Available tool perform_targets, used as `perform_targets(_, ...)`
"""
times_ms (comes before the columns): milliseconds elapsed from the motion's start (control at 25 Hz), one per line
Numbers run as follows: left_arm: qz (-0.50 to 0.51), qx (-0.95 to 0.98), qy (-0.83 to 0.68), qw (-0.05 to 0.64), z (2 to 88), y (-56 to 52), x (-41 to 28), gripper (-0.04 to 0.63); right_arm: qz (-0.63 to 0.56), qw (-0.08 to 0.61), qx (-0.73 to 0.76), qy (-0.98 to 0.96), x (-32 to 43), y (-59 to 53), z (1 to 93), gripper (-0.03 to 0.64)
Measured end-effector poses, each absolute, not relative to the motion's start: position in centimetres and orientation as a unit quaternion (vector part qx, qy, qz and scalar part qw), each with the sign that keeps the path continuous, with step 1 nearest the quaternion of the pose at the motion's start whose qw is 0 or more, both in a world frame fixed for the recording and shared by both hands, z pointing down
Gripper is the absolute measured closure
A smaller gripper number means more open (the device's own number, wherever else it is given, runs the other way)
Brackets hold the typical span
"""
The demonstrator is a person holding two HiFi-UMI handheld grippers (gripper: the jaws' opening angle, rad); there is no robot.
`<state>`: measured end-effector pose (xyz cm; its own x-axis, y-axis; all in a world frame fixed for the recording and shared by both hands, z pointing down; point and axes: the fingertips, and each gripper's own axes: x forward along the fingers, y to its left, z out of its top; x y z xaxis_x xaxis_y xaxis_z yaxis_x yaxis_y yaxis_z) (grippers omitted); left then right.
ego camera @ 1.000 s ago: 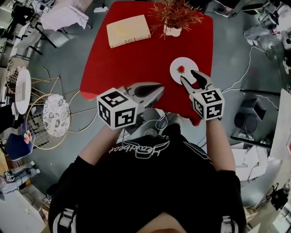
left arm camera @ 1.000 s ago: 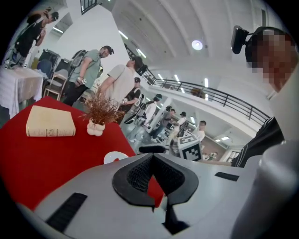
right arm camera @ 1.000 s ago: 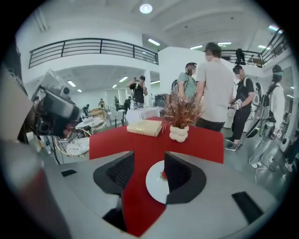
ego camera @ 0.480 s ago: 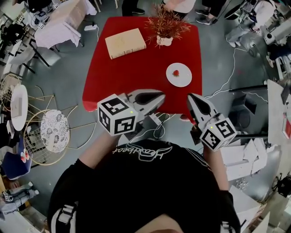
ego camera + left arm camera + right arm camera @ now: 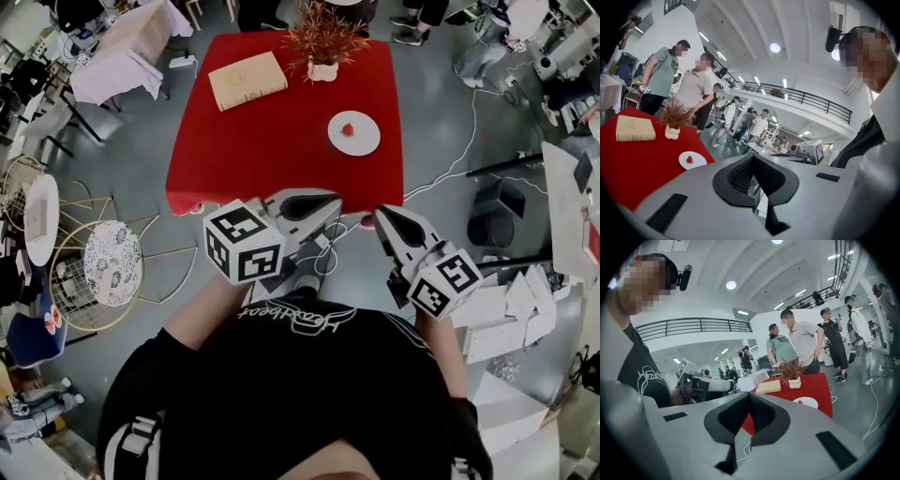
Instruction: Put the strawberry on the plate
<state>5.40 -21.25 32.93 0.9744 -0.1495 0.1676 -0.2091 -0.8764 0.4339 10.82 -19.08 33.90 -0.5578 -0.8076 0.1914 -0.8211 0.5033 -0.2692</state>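
strawberry (image 5: pixel 348 129) on a white plate (image 5: pixel 367 141) on a red tabletop (image 5: pixel 272 141); left claw (image 5: pixel 330 202) and right claw (image 5: pixel 381 217) closed, off its near edge.

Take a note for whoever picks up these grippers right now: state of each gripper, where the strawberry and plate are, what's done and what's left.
Left gripper: shut, empty, held off the near edge of the red table.
Right gripper: shut, empty, also clear of the table.
Strawberry: lying on the white plate, toward the table's right edge in the head view.
Done: the strawberry is on the plate.
Left: nothing visible for this task.
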Motion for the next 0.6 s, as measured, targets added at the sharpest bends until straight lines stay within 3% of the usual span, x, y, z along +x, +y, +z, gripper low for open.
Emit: perform_targets(600, 0.068, 0.974, -0.084, 0.200, 31.0, -8.2, 6.6, 0.589, 0.135, -0.009, 0.468, -0.873, 11.1, -6.7, 31.5, 0.609)
